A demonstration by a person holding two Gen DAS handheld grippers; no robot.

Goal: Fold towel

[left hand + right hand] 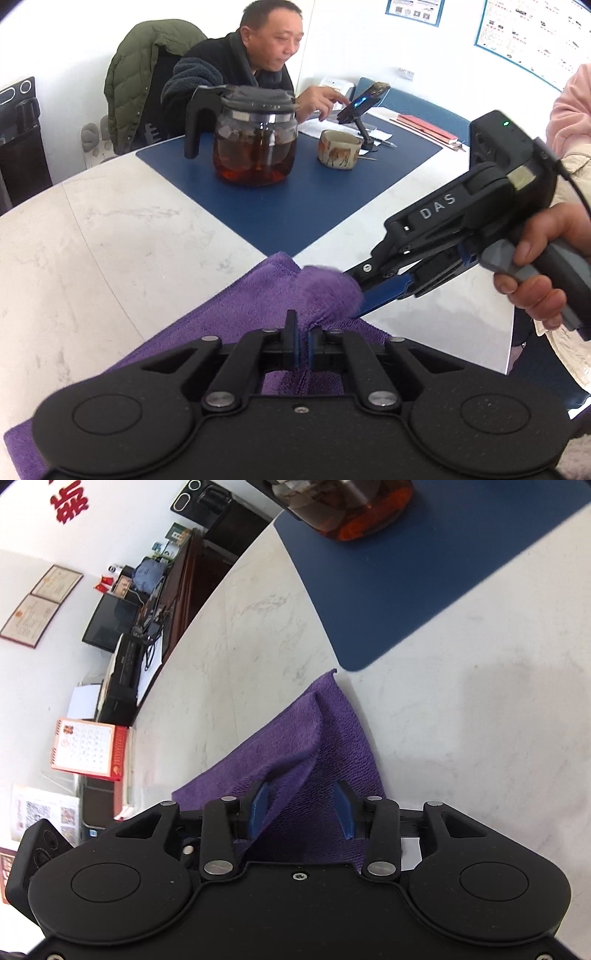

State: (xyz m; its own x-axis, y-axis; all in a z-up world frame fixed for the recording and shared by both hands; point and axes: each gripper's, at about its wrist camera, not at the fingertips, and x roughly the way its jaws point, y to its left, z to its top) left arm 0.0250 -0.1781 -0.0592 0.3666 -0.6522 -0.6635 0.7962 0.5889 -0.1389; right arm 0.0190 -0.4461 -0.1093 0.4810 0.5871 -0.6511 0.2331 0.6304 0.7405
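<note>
Left gripper jaws clenched on raised fold of purple towel. Right gripper jaws released, towel fold between them, pads not pressing. Towel lies on white marble surface, just beside blue mat. Teapot on mat.

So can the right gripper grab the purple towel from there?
Probably yes. The right gripper has open jaws with a raised fold of the fuzzy purple towel already between them, nothing blocking. The left gripper is shut on the towel nearby.
</note>
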